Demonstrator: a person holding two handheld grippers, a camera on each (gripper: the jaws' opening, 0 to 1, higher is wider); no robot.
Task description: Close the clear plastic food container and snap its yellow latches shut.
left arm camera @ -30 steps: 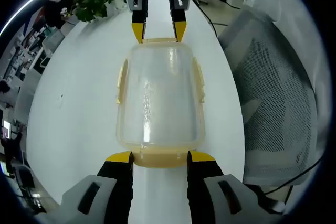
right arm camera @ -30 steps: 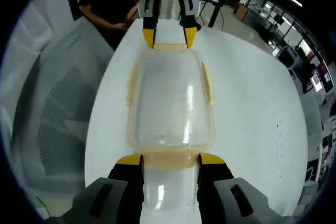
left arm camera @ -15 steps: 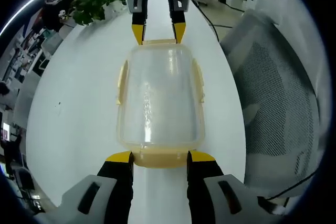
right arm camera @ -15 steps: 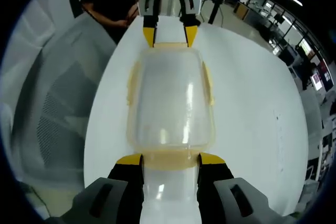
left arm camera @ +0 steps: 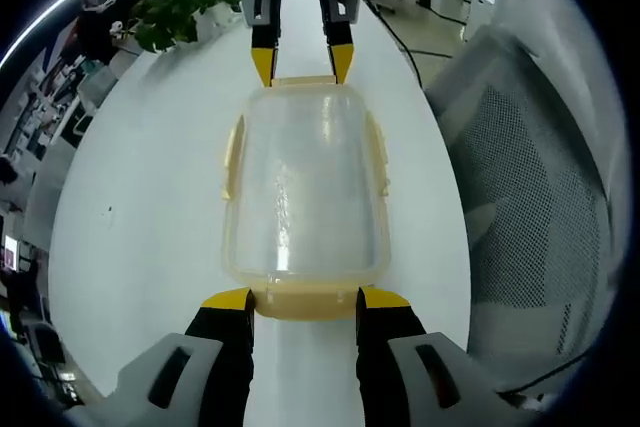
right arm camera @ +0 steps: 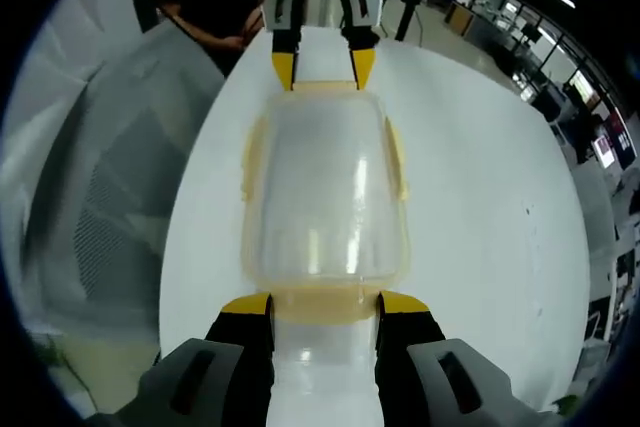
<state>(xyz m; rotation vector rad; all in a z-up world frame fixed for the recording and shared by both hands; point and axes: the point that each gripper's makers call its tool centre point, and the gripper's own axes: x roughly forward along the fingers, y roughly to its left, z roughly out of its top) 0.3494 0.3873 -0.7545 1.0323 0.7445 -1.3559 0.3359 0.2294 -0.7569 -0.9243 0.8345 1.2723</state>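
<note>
**Both end latches bracketed, nothing moved**

Left gripper view: the clear plastic food container with yellow latches [left arm camera: 305,182] sits mid-frame on the white table [left arm camera: 140,217], unmoved. Left gripper [left arm camera: 305,299] spread, straddling the near latch.

Right gripper view: right gripper [right arm camera: 325,304] likewise spread at its end latch; pressing seems still pending.

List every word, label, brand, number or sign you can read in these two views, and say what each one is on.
None can be read.
The clear container and its yellow latches bear no visible print.
The left gripper and right gripper show no readable marking.
The screens in the background are too small and blurred to read.
</note>
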